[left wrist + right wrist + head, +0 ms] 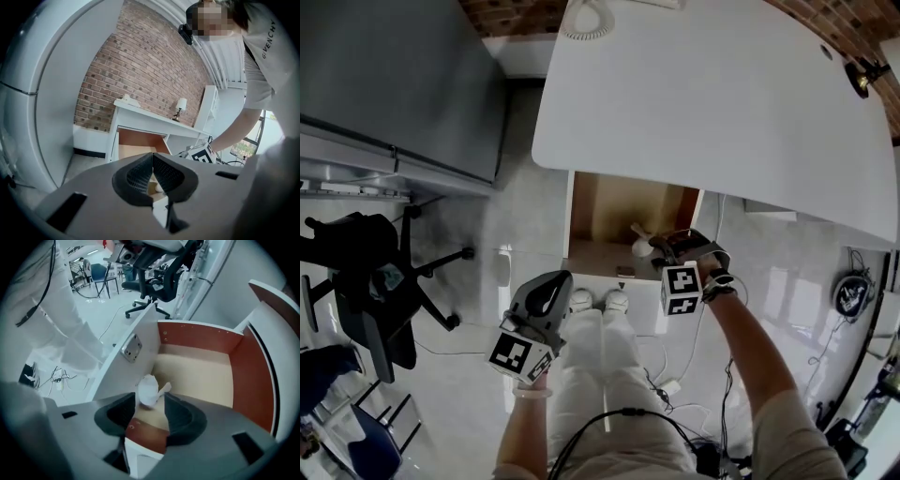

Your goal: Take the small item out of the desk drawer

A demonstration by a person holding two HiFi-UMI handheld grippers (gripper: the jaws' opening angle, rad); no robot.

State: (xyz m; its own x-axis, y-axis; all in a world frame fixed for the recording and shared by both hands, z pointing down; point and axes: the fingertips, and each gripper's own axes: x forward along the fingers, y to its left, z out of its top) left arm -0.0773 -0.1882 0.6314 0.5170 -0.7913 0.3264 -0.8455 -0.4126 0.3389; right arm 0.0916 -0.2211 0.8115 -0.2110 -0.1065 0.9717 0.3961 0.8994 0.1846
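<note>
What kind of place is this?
Most likely an office or lab workroom: a white desk with an open drawer, a black swivel chair on the pale floor beside it, and a brick wall behind the desk.

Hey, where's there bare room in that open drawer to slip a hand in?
The drawer floor is bare from the middle out to its far red-brown walls. It is crowded only in the near corner by the white front panel, where the small white item lies at the tips of the open jaws of the right gripper.
</note>
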